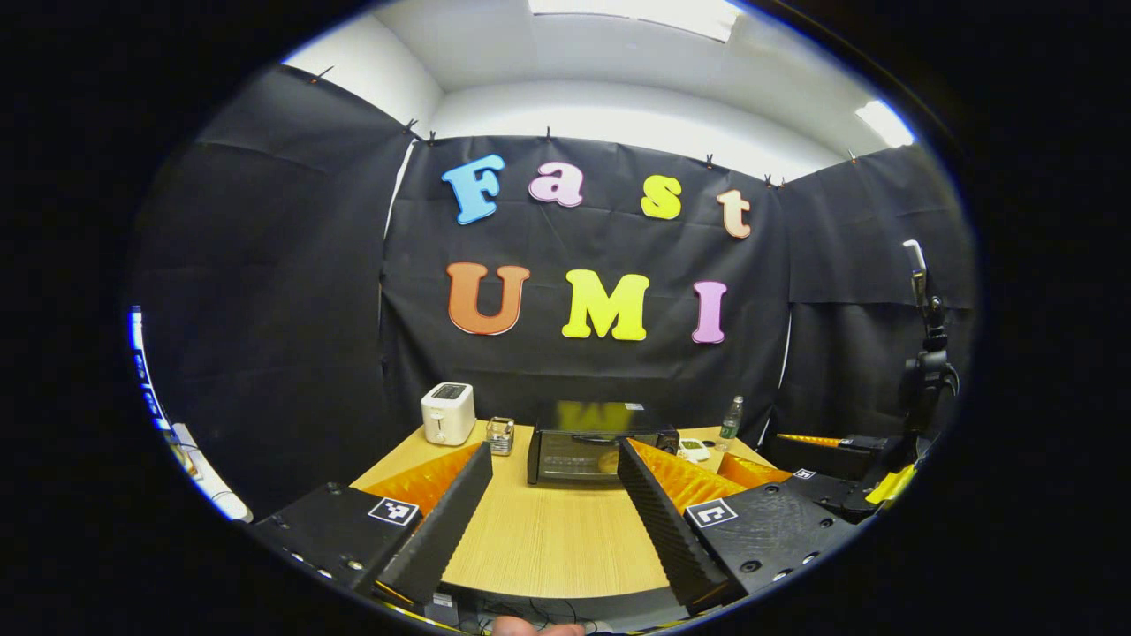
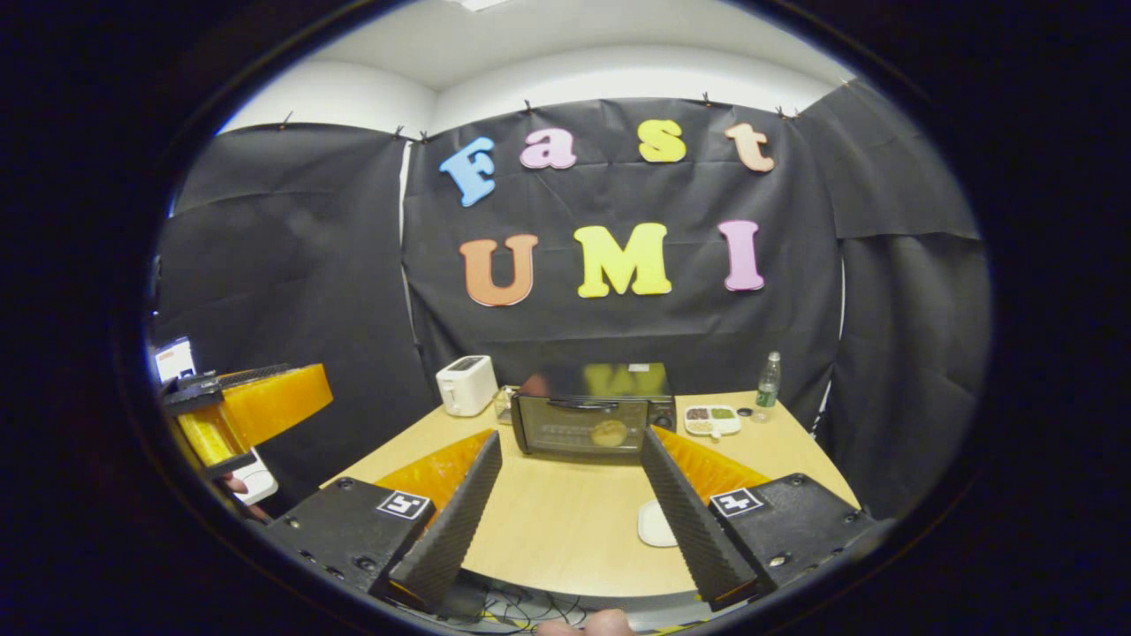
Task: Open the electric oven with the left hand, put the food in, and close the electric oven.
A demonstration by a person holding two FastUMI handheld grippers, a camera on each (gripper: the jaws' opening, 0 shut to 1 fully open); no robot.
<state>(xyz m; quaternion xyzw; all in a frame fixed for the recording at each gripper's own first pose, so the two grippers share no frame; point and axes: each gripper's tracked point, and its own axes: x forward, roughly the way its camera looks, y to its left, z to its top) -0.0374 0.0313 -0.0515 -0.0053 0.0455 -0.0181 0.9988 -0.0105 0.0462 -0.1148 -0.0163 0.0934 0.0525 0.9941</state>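
Black and closed, the electric oven (image 2: 590,422) stood at the far side of the wooden table (image 2: 548,521), with a round piece of food (image 2: 609,433) visible behind its glass door. Both the left gripper (image 1: 555,517) and right gripper (image 2: 570,512) hung well back, spread wide and empty, so the task looked finished.

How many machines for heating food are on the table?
2. A black electric oven with a glass door stands mid-table at the back, and a white slot toaster stands to its left by the wall. Others may be hidden.
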